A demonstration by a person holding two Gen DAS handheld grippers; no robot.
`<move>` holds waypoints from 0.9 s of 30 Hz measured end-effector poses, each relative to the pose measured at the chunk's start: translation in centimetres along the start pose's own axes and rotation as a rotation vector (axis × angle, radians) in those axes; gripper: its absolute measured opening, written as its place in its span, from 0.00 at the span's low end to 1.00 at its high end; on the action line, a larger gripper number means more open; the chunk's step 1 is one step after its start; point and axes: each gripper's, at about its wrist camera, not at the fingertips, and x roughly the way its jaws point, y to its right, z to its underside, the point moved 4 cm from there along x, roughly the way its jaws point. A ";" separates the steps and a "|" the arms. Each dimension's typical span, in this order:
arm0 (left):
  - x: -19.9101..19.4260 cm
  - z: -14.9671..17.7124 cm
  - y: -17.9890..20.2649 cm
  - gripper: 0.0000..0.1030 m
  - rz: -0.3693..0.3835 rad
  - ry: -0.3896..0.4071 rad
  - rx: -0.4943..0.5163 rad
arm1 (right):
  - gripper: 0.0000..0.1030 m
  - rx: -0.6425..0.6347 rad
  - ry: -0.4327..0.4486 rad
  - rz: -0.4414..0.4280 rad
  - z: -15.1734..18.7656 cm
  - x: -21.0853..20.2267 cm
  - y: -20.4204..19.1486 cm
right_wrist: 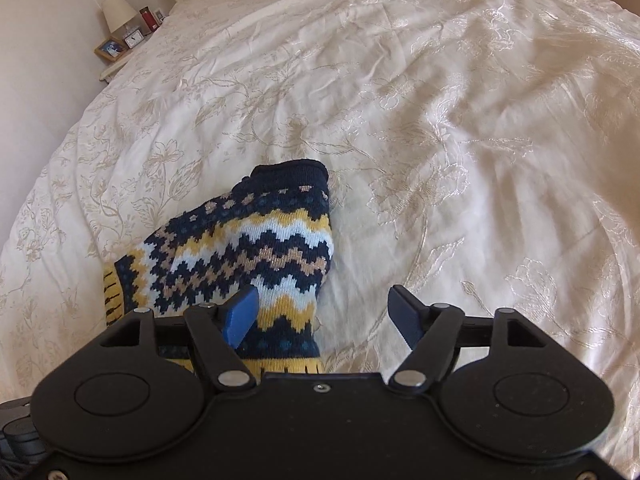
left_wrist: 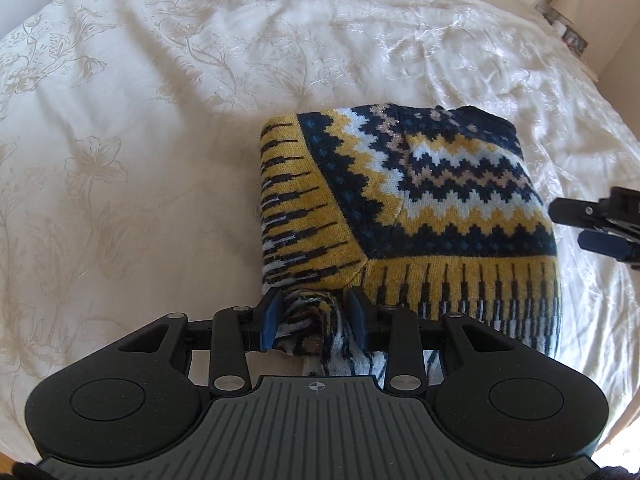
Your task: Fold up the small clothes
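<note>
Knitwear, a small patterned sweater [left_wrist: 420, 200] in navy, mustard and white, lies on the cream floral bedspread [left_wrist: 160, 100], already doubled into a compact block. We judge the step in hand to be a late fold: the left gripper [left_wrist: 316, 316] has its blue pads [left_wrist: 273, 320] closed in on a bunched end of the knit at the near edge of the block, and we read this as a grip on the fabric. The right gripper [right_wrist: 322, 316] hangs with its fingers spread wide and nothing between them; one pad [right_wrist: 240, 316] sits over the sweater's right edge, the other over bare bedspread. In the left wrist view the same gripper appears just beside the garment's right side. The next move, in our judgement, calls for carrying the held end up and over the block, or tucking it under, while the right gripper steadies the far side so the layers do not slide. A bedside table with a lamp [right_wrist: 118, 12], a clock and a framed picture stands well apart and obstructs nothing. The soft, wrinkled bedspread may drag with the knit.
</note>
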 end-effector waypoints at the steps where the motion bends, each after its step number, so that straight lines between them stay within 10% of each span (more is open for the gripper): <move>1: 0.1 0.0 0.0 0.34 -0.001 -0.004 0.003 | 0.73 -0.005 -0.018 0.008 -0.1 0.7 -0.2; 7: 0.5 -0.2 0.0 0.35 0.001 -0.018 -0.001 | 0.77 -0.111 -0.139 0.097 0.8 5.2 -1.4; 17: 0.0 -0.7 -0.4 0.45 -0.004 -0.035 -0.026 | 0.86 -0.129 -0.083 0.073 0.4 3.3 -0.6; 27: -3.8 -0.2 0.8 0.90 -0.120 -0.017 -0.022 | 0.99 -0.065 0.001 0.028 2.2 -3.3 0.8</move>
